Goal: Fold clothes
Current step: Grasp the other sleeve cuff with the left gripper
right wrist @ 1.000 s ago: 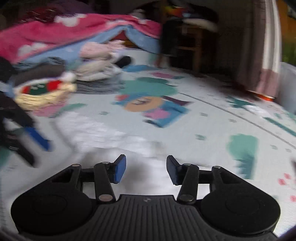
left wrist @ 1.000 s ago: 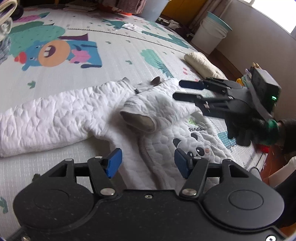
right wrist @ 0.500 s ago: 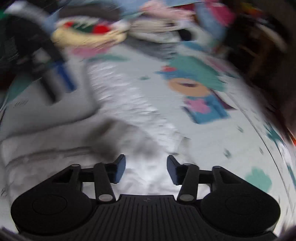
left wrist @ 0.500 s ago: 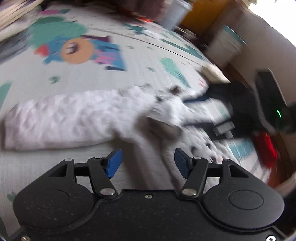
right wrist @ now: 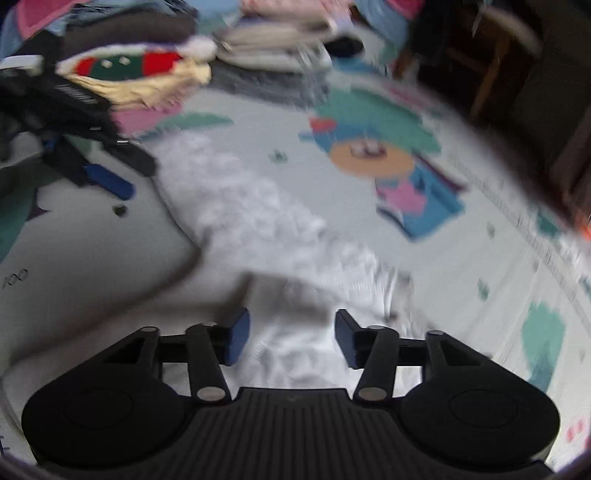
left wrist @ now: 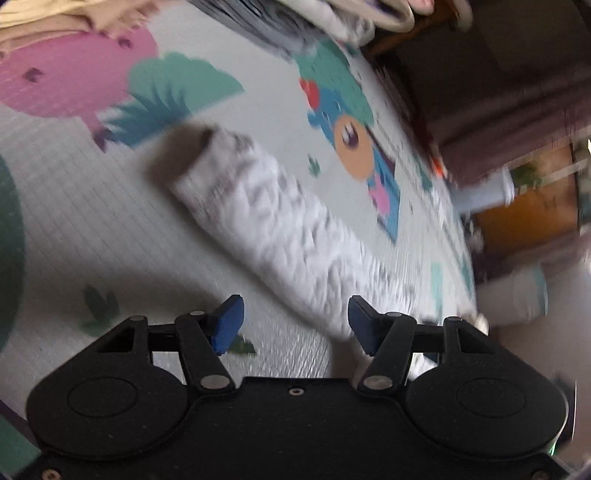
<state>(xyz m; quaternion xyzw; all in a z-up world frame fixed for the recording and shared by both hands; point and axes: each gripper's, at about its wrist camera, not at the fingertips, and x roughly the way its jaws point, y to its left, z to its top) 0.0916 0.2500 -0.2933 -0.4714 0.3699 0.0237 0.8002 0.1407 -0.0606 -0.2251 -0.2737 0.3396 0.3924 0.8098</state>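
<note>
In the left wrist view, a pile of beige and pale clothes [left wrist: 66, 18] sits at the upper left edge of the printed play mat [left wrist: 92, 221]. Right of it, a white quilted sleeve [left wrist: 273, 229] lies stretched diagonally across the mat, its grey-lined cuff [left wrist: 192, 147] pointing up and left, the rest running down toward the right finger of the left gripper [left wrist: 295, 325]. That gripper hovers over the mat with its blue pads set moderately apart and nothing pinched between them; the sleeve passes just beside the right pad [left wrist: 364, 325]. Further right, a cartoon animal print [left wrist: 351, 140] decorates the mat, and dark furniture fills the blurred background.

In the right wrist view, the left gripper [right wrist: 92, 166] shows at the far left, low over the mat, with stacked folded clothes [right wrist: 140, 74] behind it. Toward the centre, the same white quilted garment [right wrist: 258, 221] spreads down the mat and under the right gripper [right wrist: 291, 339]. Its jaws are opening, roughly half apart, with white fabric lying between and beneath the pads but not pressed by them. To the right, the cartoon print [right wrist: 373, 155] and a wooden chair [right wrist: 491, 55] appear.
</note>
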